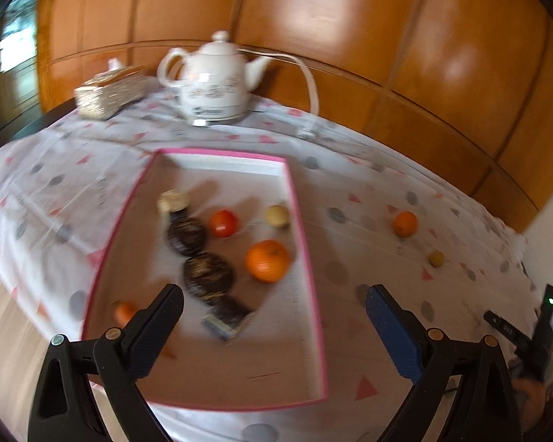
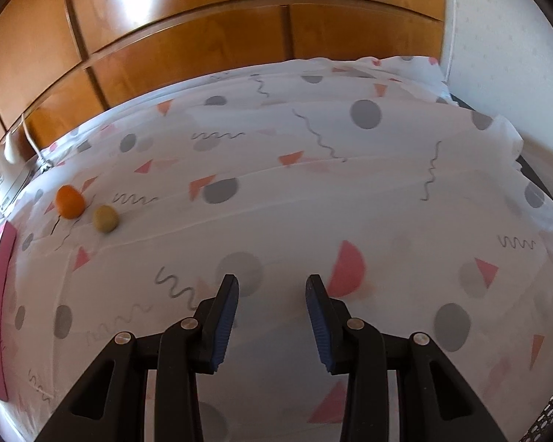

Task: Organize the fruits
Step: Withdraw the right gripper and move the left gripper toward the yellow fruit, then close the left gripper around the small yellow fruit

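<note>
**Fruits in the pink-edged box, two more on the cloth**

The left gripper (image 1: 274, 316) hangs over the near end of the pink-edged box (image 1: 306, 243), its jaws wide apart and empty. Inside the box lie a big orange (image 1: 267, 260) near the right wall, a red fruit (image 1: 223, 223), and a pale fruit (image 1: 277, 216). On the tablecloth (image 1: 354, 199), right of the box, are a small orange (image 1: 404, 224) and a small yellow fruit (image 1: 436, 258). A white teapot (image 1: 214, 81) stands at the far edge.

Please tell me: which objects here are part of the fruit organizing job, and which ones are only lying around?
Part of the job:
- pink-rimmed box
- large orange and red fruit inside it
- small orange and yellowish fruit, loose on the tablecloth
- left gripper and right gripper, both open, empty

Only lying around:
- white teapot
- woven box
- dark round items in the pink-rimmed box
</note>
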`<state>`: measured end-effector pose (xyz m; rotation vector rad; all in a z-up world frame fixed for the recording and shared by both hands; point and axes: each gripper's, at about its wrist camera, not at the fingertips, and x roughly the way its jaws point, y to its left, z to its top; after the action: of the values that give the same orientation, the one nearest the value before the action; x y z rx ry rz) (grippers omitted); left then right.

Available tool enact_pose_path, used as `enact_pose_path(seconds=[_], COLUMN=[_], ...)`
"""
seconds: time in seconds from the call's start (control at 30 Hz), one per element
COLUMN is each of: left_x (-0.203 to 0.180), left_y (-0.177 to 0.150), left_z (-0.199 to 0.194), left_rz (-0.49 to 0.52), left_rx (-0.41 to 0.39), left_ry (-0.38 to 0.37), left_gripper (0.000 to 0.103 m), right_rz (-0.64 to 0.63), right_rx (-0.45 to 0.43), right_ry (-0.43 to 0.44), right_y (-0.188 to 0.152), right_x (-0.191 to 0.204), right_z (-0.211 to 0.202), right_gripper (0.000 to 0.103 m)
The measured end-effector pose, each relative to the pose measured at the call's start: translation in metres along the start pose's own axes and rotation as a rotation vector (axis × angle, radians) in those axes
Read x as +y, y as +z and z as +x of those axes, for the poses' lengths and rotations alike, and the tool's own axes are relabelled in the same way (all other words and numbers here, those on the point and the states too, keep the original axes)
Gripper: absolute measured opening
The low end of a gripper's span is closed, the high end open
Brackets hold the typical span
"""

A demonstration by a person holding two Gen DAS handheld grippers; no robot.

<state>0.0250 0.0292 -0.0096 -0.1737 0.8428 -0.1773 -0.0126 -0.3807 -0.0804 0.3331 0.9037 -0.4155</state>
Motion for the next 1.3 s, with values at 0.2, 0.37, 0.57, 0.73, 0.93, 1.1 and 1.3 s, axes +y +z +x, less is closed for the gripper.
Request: enact_pose_path(seconds=[0.2, 0.37, 0.57, 0.73, 0.93, 1.1, 1.3], left_x=[-0.035, -0.059, -0.091, -0.127, -0.173, -0.203, -0.234], left_y=[0.013, 0.022, 0.028, 0.027, 0.022, 0.017, 0.016], left_z=[0.02, 0.042, 0.065, 0.084, 0.114, 0.136, 0.154], left_rz=[0.102, 0.113, 0.138, 0.22, 0.325, 0.379, 0.423], left_rx=[0.057, 0.114, 0.158, 0.185, 0.235, 0.262, 0.27], left_ry=[-0.078, -0.141, -0.196, -0.245, -0.281, -0.297, -0.302], left_gripper=[0.098, 0.098, 0.089, 0.078, 0.059, 0.054, 0.052], right_rz=[0.023, 0.042, 0.125, 0.19, 0.19, 0.2, 0.191], right_rx=[-0.013, -0.031, -0.052, -0.055, -0.069, -0.076, -0.081], right_ry=[-0.018, -0.05, -0.123, -0.175, -0.214, -0.216, -0.204], right_y=[0.001, 0.003, 0.007, 0.009, 0.009, 0.01, 0.01], right_x=[-0.011, -0.022, -0.049, -0.069, -0.068, -0.07, -0.069], right_z=[0.0, -0.001, -0.001, 0.0, 0.003, 0.003, 0.006], right_gripper=[0.038, 0.038, 0.038, 0.039, 0.043, 0.044, 0.052])
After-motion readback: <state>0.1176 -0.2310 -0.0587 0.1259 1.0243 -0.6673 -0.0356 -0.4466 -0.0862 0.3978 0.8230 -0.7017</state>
